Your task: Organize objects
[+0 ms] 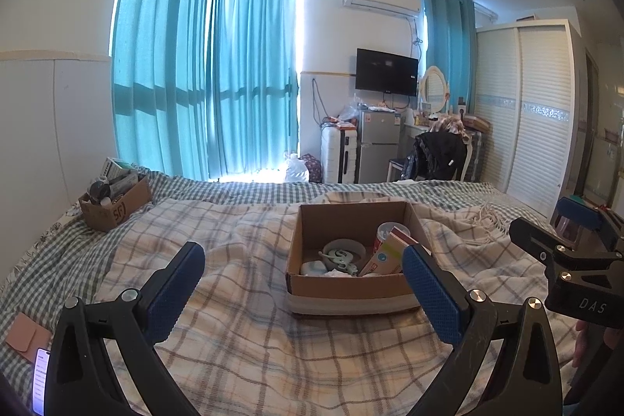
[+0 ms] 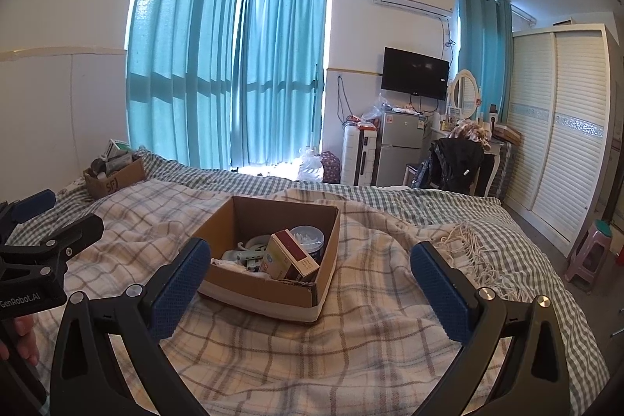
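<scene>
An open cardboard box (image 1: 353, 285) sits on the plaid blanket in the middle of the bed; it also shows in the right wrist view (image 2: 257, 293). It holds a red and white carton (image 2: 290, 256), a round tub (image 2: 310, 238), a pale green clip-like item (image 1: 339, 256) and small white things. My left gripper (image 1: 304, 269) is open and empty, above the blanket just before the box. My right gripper (image 2: 310, 271) is open and empty, near the box's front right corner. Each gripper shows at the edge of the other's view.
A second cardboard box (image 1: 113, 199) full of small items stands at the bed's far left corner. A phone (image 1: 39, 377) and a pink wallet (image 1: 27, 336) lie at the near left. Blanket fringe (image 2: 468, 244) lies right of the box. A wardrobe (image 2: 561, 127) and stool (image 2: 589, 252) stand to the right.
</scene>
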A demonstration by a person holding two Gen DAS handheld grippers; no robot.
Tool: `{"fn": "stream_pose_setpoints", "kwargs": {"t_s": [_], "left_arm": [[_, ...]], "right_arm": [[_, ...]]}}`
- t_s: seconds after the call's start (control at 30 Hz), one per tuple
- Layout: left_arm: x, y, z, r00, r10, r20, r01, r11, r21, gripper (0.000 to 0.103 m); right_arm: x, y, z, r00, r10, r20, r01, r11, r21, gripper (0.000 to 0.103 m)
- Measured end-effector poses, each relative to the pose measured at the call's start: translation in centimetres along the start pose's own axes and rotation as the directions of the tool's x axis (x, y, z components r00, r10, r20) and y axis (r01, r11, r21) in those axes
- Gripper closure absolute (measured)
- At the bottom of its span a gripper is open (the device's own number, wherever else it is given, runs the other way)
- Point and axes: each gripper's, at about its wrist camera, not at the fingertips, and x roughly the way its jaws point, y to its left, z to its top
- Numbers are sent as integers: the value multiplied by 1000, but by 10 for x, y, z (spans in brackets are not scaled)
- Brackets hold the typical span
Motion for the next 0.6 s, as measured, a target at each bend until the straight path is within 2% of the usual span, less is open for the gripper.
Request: {"fn": "stream_pose_setpoints", "kwargs": {"t_s": [0.6], "left_arm": [[1, -5, -1, 1000, 9, -5, -9, 1000, 19, 0]], "right_arm": [[1, -2, -1, 1000, -6, -8, 6, 1000, 7, 0]]}}
